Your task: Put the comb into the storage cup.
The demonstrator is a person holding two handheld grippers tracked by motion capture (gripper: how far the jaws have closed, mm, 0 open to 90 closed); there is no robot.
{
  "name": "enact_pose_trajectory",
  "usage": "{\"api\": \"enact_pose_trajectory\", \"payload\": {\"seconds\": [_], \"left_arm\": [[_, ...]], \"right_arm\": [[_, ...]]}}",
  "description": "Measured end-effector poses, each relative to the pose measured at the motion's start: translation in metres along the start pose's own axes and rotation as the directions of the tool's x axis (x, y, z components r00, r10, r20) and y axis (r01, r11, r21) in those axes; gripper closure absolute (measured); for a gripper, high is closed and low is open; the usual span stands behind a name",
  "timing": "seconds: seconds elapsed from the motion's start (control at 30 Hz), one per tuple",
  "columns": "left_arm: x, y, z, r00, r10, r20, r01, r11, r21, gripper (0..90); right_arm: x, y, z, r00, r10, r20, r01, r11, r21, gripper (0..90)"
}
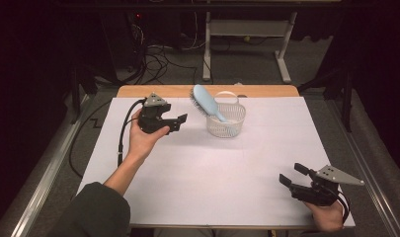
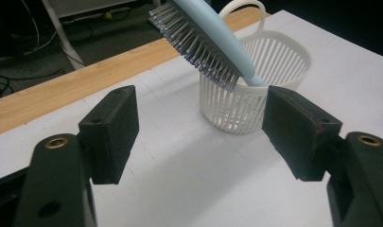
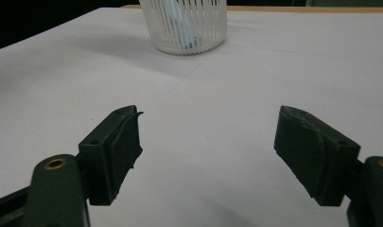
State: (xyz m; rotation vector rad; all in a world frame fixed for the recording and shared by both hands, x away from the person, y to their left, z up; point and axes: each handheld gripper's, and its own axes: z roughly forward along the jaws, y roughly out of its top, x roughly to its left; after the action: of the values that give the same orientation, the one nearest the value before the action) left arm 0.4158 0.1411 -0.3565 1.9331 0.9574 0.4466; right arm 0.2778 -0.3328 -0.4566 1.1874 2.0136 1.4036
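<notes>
Two claws, both spread and both empty, so you look to be past the main move. Your brush already sits in the basket, handle end down inside, head leaning out over the rim toward the far left. That part reads as done. What's left, by my judgement, is little: draw back, or nudge the brush if you want it lower, since most of its length stands above the rim.

Your left claw hovers just left of the basket, jaws apart, touching nothing. From the left claw view the brush tilts right across the top, well ahead of the pads. Your right claw waits at the near right edge of the worktop, well apart from everything, jaws wide.

Now the feel of things. Brush: pale blue, smooth plastic back, oval head, dense dark bristles with tiny ball tips. Basket: white plastic, round, thin upright slats with gaps, a loop handle at the far rim. Light and tippable, I'd say. Worktop: matt white sheet over a wooden board.
</notes>
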Motion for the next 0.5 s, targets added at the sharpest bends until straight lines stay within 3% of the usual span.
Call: {"api": "enact_pose_trajectory", "payload": {"seconds": [0.23,0.5], "left_arm": [[-0.0001,-0.0021,-0.0023,1.0000,-0.002,0.008,0.002,1.0000,-0.004,28.9],[-0.0001,-0.0059,-0.0088,0.9994,0.033,-0.004,-0.033,0.9994,0.003,28.8]], "right_arm": [[0.0001,-0.0001,-0.0002,1.0000,0.003,0.001,-0.003,1.0000,0.000,23.7],[-0.0001,-0.0001,-0.0001,1.0000,0.003,0.001,-0.003,1.0000,-0.001,23.7]]}}
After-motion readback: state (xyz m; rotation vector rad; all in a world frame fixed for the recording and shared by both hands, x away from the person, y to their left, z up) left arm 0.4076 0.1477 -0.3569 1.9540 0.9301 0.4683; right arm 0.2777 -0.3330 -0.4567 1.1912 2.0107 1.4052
